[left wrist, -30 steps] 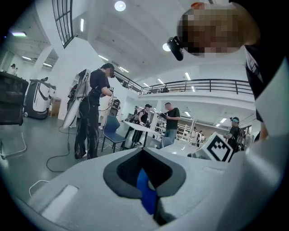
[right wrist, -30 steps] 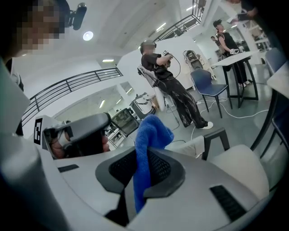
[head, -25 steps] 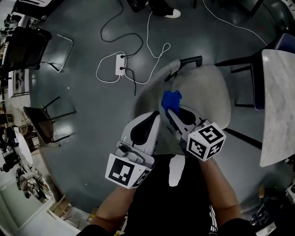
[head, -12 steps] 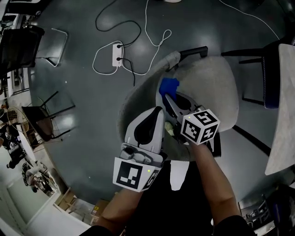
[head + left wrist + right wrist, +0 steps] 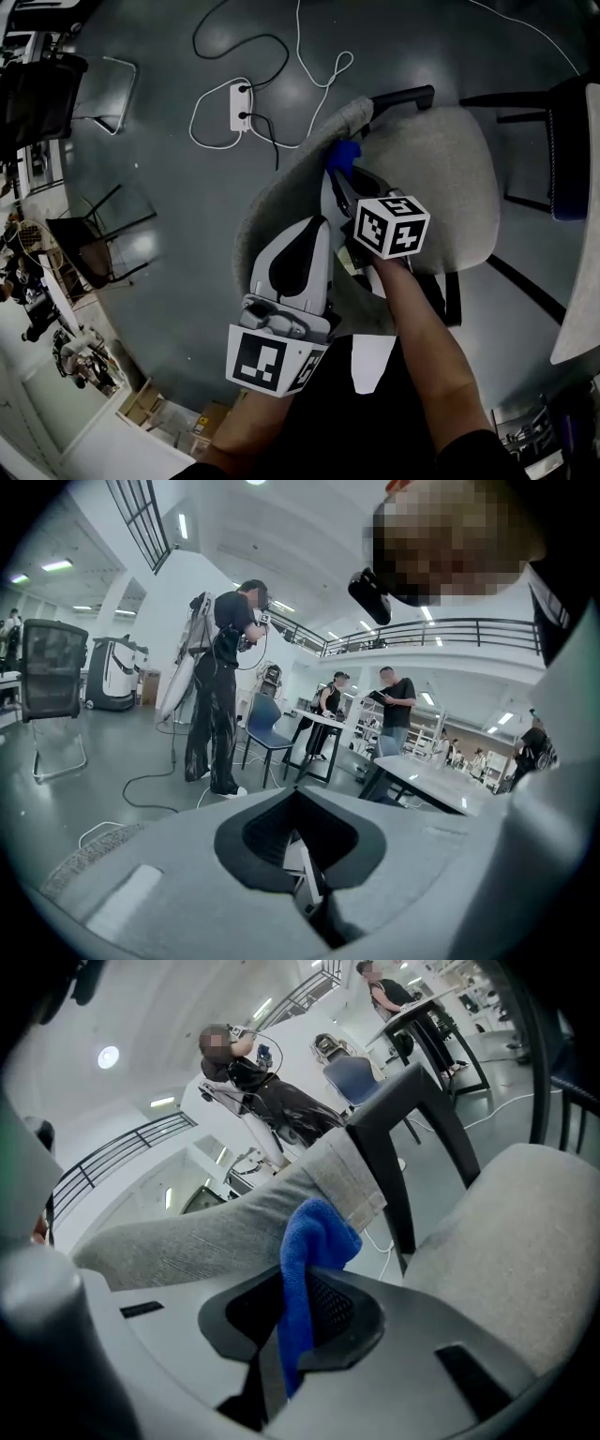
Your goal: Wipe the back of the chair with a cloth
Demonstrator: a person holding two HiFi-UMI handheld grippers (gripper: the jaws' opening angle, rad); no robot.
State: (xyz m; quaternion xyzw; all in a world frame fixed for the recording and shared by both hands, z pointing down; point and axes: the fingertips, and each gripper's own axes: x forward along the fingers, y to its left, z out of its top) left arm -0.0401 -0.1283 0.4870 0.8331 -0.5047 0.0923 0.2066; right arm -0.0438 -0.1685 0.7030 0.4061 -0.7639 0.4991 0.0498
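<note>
**A:** Since the chair [image 5: 450, 187] is the biggest thing here, where is the work on it?

**B:** On its curved grey backrest [image 5: 272, 197], at the inner face near the end by the black armrest [image 5: 403, 97]. The seat is bare.

**A:** And the tongs?

**B:** The left gripper [image 5: 317, 227] hovers over the middle of the backrest's top edge. Its jaws are pressed together with nothing between them, and it touches nothing that I can make out. The right gripper [image 5: 339, 176] is pinching the blue cloth [image 5: 345, 153]. A small bunch sticks out past the tips, against or just beside the backrest's top edge.

**A:** What could go wrong?

**B:** In the right gripper view the cloth [image 5: 314, 1241] is only a narrow fold in the jaws. I'd judge the coarse weave of the backrest [image 5: 216, 1237] could drag it loose on a long stroke. The bunch is also small, so if the gripper tilts, the hard jaw tips may rub the fabric instead. Nothing braces the chair either, so a firm push might shift it.
</note>
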